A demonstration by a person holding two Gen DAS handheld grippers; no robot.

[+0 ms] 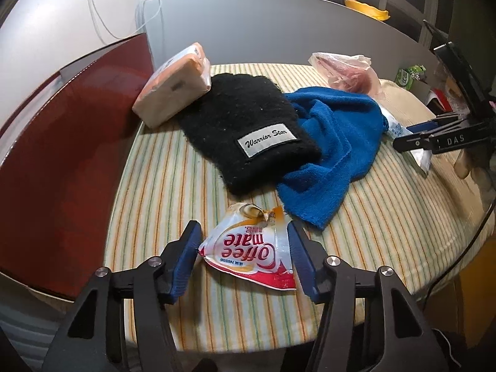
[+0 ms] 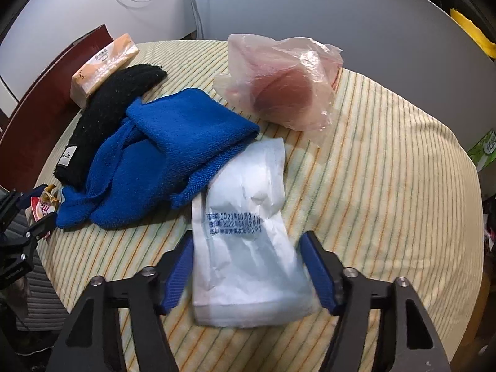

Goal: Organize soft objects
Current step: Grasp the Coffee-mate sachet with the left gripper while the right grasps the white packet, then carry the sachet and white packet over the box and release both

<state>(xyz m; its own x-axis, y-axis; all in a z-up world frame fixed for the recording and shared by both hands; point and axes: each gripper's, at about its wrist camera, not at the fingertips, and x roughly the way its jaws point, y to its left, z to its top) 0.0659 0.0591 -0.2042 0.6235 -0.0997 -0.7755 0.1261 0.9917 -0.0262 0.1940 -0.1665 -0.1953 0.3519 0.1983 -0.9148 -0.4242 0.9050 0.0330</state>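
My left gripper (image 1: 245, 235) is open, its blue pads on either side of a red-and-white Coffee-mate sachet (image 1: 251, 252) lying on the striped cloth (image 1: 161, 186). My right gripper (image 2: 248, 241) is open around a white crinkled pouch (image 2: 248, 248) with a printed date. Behind them lie a blue towel (image 1: 334, 142) (image 2: 167, 158) and a black knit hat (image 1: 248, 127) (image 2: 108, 114) with a white label. An orange tissue pack (image 1: 173, 86) (image 2: 102, 65) leans at the back left. A pink plastic bag (image 2: 285, 83) (image 1: 347, 71) sits at the back.
A dark red board (image 1: 62, 155) stands along the left of the table. A grey panel (image 1: 279, 28) closes the back. A green box (image 2: 483, 152) sits off the right edge. The right gripper (image 1: 440, 139) shows at the right in the left wrist view.
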